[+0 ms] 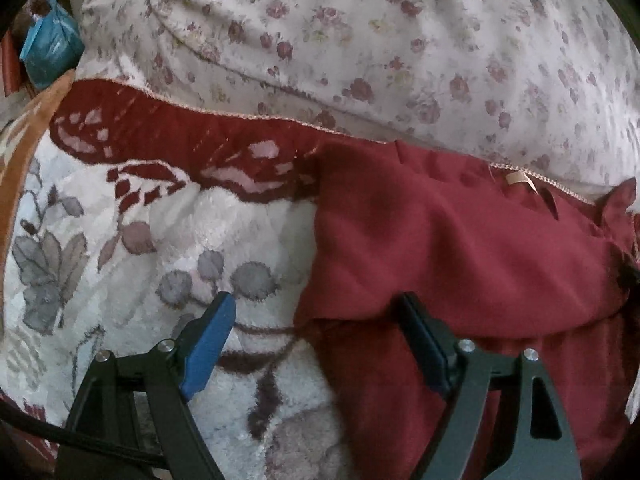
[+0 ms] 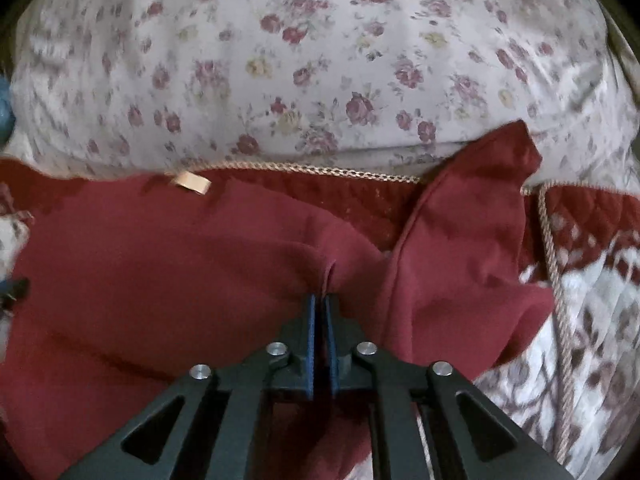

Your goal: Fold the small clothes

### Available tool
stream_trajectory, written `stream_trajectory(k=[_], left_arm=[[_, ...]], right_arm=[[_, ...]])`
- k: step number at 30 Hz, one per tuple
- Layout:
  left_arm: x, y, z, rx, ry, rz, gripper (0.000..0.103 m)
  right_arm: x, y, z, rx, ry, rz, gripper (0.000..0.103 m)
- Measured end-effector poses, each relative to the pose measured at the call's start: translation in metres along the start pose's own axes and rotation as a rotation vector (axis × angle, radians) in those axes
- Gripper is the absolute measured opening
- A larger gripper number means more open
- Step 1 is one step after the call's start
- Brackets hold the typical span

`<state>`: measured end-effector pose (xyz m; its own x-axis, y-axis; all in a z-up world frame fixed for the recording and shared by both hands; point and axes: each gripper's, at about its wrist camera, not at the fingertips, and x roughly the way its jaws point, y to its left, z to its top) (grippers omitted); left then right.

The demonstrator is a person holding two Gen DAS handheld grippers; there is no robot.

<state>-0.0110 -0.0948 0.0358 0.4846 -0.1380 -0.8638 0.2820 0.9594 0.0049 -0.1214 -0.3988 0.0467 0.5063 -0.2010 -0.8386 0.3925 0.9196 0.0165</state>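
So your right gripper (image 2: 320, 300) had its jaws pressed together on a pinch of the red garment (image 2: 160, 264), the cloth puckering into a small ridge just past the blue pads (image 2: 311, 332). Your left gripper (image 1: 316, 320) stood with jaws spread, holding nothing; its right finger (image 1: 420, 340) lay over the garment's near edge while the blue left pad (image 1: 210, 340) hung above the bedspread (image 1: 120, 260).

Outward from there, the garment lay spread on the bedspread, its tan tag (image 2: 192, 182) at about eleven o'clock from your right jaws and one flap (image 2: 480, 184) raised toward one o'clock. Beyond it, at twelve, sat the flowered pillow (image 2: 320, 60), touching the bedspread's corded border (image 2: 320, 170).

By my reading, you were at the start of a fold: one side gripped, the other not yet. The next move called for closing your left jaws on the edge beneath them, then carrying both grips together so the cloth doubled over evenly; a lopsided lift would likely have dragged the loose flap askew.
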Motion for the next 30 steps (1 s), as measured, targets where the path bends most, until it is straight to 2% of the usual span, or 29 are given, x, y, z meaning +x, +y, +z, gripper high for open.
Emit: stream_trajectory(k=[1, 4, 7, 10, 11, 12, 14, 15, 17, 21, 24, 27, 30], left_arm=[[-0.002, -0.001, 0.000, 0.002, -0.006, 0.003, 0.082], [-0.009, 0.000, 0.001, 0.000, -0.035, 0.003, 0.082], [-0.019, -0.004, 0.002, 0.011, -0.068, 0.002, 0.082], [-0.030, -0.010, 0.002, 0.025, -0.106, -0.032, 0.082], [-0.033, -0.013, 0.002, 0.031, -0.114, -0.048, 0.082], [-0.034, -0.015, 0.002, 0.035, -0.116, -0.059, 0.082], [-0.034, -0.019, 0.001, 0.046, -0.114, -0.084, 0.082], [-0.035, -0.020, 0.001, 0.050, -0.112, -0.092, 0.082], [-0.034, -0.023, 0.000, 0.059, -0.108, -0.099, 0.082], [-0.034, -0.027, -0.002, 0.062, -0.104, -0.110, 0.082], [-0.031, -0.029, -0.004, 0.063, -0.096, -0.105, 0.082], [-0.029, -0.027, -0.003, 0.061, -0.090, -0.107, 0.082], [-0.028, -0.027, -0.003, 0.059, -0.091, -0.109, 0.082]], right_arm=[[-0.007, 0.000, -0.002, 0.005, -0.005, 0.018, 0.027], [-0.028, 0.013, -0.007, -0.024, -0.039, 0.061, 0.045], [-0.032, 0.031, -0.012, -0.059, -0.044, 0.086, 0.046], [-0.007, 0.038, -0.018, -0.066, 0.008, 0.063, 0.046], [0.008, 0.037, -0.021, -0.060, 0.053, 0.057, 0.046], [0.012, 0.036, -0.023, -0.056, 0.043, 0.068, 0.046], [0.000, 0.032, -0.022, -0.040, 0.033, 0.094, 0.046], [-0.008, 0.027, -0.022, -0.022, 0.033, 0.126, 0.050], [-0.025, 0.012, -0.024, 0.004, 0.006, 0.145, 0.059], [-0.058, -0.038, -0.025, 0.080, -0.081, 0.062, 0.075], [-0.060, -0.094, -0.021, 0.214, -0.086, -0.004, 0.075], [-0.056, -0.134, -0.015, 0.324, -0.097, -0.025, 0.075], [-0.037, -0.165, -0.003, 0.411, -0.109, -0.001, 0.075]])
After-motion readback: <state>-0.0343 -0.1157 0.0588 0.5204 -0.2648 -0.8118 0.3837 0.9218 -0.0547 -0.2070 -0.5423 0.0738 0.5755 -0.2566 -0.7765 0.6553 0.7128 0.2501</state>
